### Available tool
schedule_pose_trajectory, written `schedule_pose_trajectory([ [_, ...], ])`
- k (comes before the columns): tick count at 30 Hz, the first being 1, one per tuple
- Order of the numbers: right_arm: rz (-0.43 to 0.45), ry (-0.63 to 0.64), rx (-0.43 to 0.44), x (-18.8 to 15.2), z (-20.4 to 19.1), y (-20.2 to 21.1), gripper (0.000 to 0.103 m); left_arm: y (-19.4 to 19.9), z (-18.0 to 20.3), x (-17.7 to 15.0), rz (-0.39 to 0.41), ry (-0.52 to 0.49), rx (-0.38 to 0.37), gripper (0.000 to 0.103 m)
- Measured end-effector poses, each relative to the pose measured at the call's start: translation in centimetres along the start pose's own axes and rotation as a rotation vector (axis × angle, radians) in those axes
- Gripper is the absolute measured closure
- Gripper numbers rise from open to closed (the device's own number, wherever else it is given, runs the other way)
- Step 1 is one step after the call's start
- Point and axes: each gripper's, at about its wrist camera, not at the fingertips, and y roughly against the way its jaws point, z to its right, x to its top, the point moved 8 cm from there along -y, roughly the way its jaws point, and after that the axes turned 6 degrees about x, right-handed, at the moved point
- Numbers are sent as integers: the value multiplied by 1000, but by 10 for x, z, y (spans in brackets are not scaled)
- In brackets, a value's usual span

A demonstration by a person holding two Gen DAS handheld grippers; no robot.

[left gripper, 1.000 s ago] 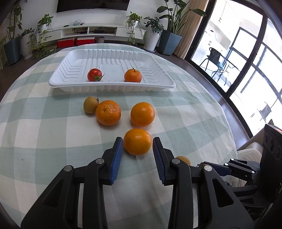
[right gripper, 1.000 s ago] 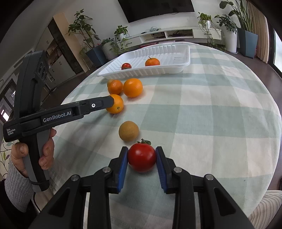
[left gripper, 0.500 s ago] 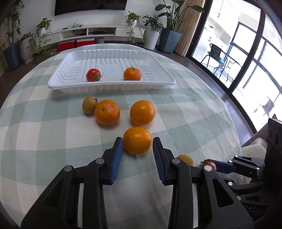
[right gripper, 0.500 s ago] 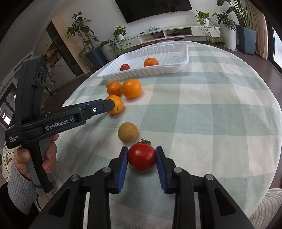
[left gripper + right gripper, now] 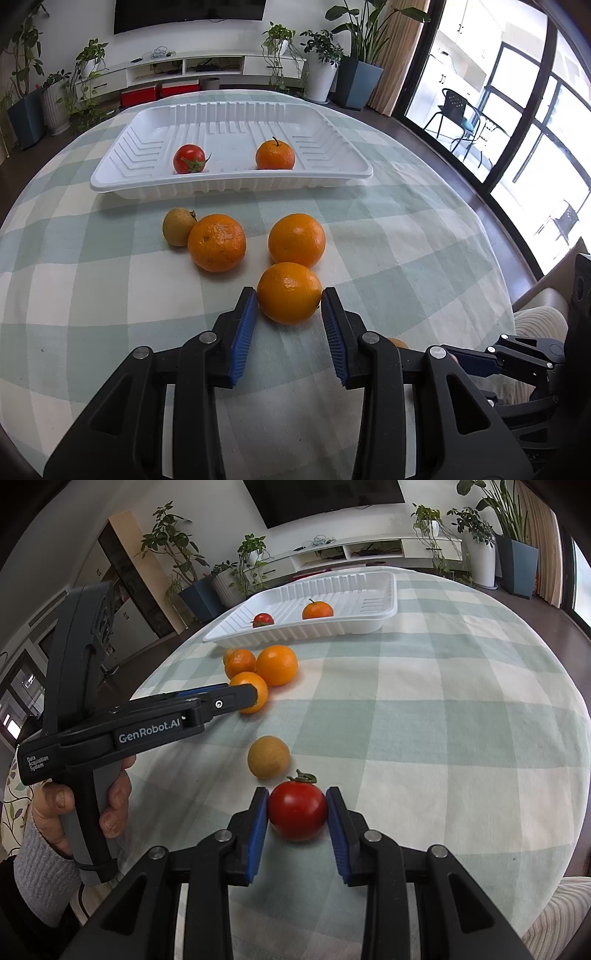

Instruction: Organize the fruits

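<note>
1. Since a second ago almost nothing has shifted: the left gripper [image 5: 289, 299] stays around the nearest orange [image 5: 289, 292] and the right gripper [image 5: 297, 802] stays on the tomato [image 5: 297, 809]; the fruit and tray lie where they did.
2. Left tongs: the blue pads flank the nearest orange on the checked tablecloth [image 5: 406, 251]. The right-hand pad tip touches the fruit's side and the left-hand one sits just at its edge, so they appear closed on the orange, which rests on the cloth.
3. Right tongs: both blue pads press against the sides of the red tomato, gripping it; its green stalk points away from the camera and it sits on the cloth.
4. Just beyond the tomato lies a round tan fruit [image 5: 268, 757], close to it but apart.
5. Behind the gripped orange sit two more oranges: one [image 5: 296, 240] nearly touching it, and a rougher-skinned one [image 5: 217, 242] to the left, touching a small yellowish fruit [image 5: 178, 231].
6. Further back stands the white ribbed tray [image 5: 140, 181], holding a small tomato [image 5: 189, 158] on its left and a stalked mandarin [image 5: 275, 155] on its right, well apart.
7. In the right wrist view a person's hand [image 5: 110, 805], grey sleeve at the wrist, grasps the left gripper's handle.
</note>
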Motion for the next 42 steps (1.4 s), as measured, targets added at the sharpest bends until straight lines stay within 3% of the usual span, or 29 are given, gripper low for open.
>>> schedule_pose_trajectory([
  [29,0,-4,2,0,0,0,69,-19,-2,3,-28,40,-14,67],
  [42,-2,-41,42,1,1,-2,69,-12,-7,3,-32,83,-83,68],
])
